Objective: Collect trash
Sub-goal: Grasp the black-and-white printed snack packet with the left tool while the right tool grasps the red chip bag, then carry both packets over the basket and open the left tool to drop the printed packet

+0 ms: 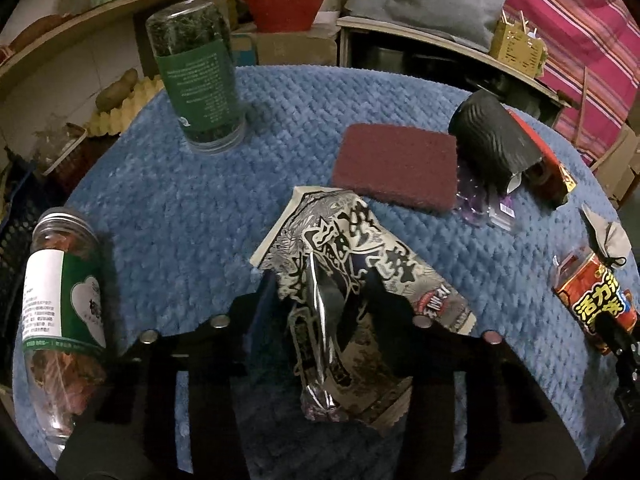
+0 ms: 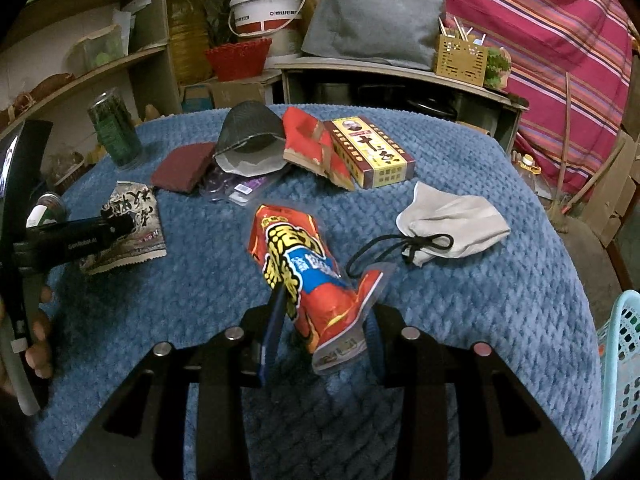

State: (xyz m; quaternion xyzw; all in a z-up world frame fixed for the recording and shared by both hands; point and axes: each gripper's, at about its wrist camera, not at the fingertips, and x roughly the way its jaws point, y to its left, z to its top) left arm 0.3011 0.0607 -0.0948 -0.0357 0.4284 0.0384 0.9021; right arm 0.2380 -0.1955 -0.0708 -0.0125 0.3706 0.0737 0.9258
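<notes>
My left fingers (image 1: 320,300) pinch the black-and-white wrapper (image 1: 352,280); my right fingers (image 2: 324,320) clamp the red snack wrapper (image 2: 308,272). Neither is binned yet; torn red packaging (image 2: 312,148) waits ahead of my right fingers on the desk (image 2: 480,300).

Left wrist view: low over the near edge of the blue blanket (image 1: 180,208), facing forward and down along its own fingers; a black-and-cream wrapper (image 1: 344,280) fills the near centre, very close.

Right wrist view: same kind of pose, set further right, close over a red snack packet (image 2: 312,276), with a pale blue basket (image 2: 624,368) at its right edge.

Shared ground: blanket, maroon scrub pad (image 1: 396,168) (image 2: 182,166), green-labelled jar (image 1: 198,76) (image 2: 114,132), red bowl (image 1: 284,8) (image 2: 238,58), striped cloth (image 1: 568,20) (image 2: 540,20). Each view catches the other's packet at its side.
</notes>
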